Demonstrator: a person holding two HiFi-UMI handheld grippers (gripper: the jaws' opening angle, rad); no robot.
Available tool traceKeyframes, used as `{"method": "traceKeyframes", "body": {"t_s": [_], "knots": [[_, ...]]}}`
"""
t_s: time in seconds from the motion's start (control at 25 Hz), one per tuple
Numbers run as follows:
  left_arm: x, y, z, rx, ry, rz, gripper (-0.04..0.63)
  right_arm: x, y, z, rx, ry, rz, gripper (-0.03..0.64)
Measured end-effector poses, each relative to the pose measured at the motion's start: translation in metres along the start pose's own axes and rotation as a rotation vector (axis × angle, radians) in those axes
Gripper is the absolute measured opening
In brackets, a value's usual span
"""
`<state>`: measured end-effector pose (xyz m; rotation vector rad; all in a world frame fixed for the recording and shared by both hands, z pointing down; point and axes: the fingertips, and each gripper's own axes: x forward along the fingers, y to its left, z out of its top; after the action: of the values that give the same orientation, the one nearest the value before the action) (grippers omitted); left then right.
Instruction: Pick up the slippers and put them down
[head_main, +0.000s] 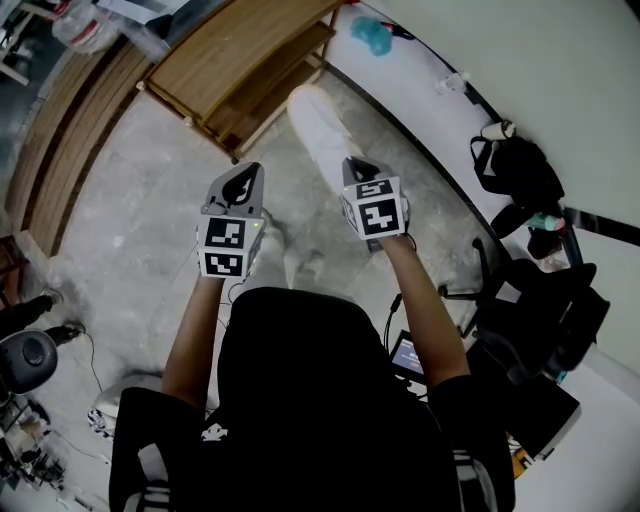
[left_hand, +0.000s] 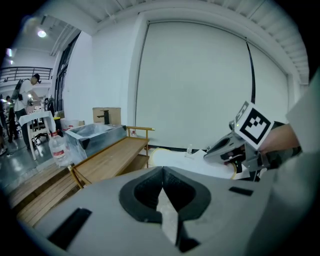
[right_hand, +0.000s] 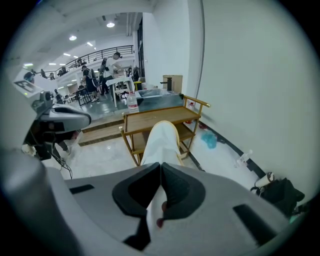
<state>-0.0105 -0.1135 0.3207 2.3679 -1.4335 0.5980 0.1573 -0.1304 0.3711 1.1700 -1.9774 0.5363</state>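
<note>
Right gripper (head_main: 361, 166) is clamped tight on the near end of a white slipper (head_main: 318, 125), which juts out ahead, clear of the floor, toward the far wooden rack (head_main: 240, 60). Left gripper (head_main: 245, 178), just to its left, has its jaws pressed together, seemingly empty. Pick-up looks done; the set-down remains.

- Slipper (right_hand: 161, 140): white, long and narrow, with a pale yellowish edge along its rim.
- State: one end is pinched between the closed jaws of the right gripper (right_hand: 161, 171), and it is lifted clear of the floor.
- Pose: it stretches straight ahead, free end towards the wooden rack (right_hand: 160, 117).
- Place: just in front of the rack's near corner.
</note>
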Motion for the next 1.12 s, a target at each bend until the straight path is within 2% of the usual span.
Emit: {"method": "traceKeyframes", "body": {"t_s": [0.36,0.72,1.12], "knots": [[-0.036,-0.050,-0.014,0.028,-0.016,0.015,0.005,-0.046,0.000,-0.045,0.018,-0.034,-0.008,0.005],[-0.060,-0.104,-0.043,0.053,0.016,0.017,0.005,-0.075,-0.001,-0.092,0.027,-0.039,0.007,0.005],[-0.066,-0.111,-0.067,0.063,0.078,0.007,0.005,-0.068,0.008,-0.116,0.056,-0.014,0.029,0.005]]}}
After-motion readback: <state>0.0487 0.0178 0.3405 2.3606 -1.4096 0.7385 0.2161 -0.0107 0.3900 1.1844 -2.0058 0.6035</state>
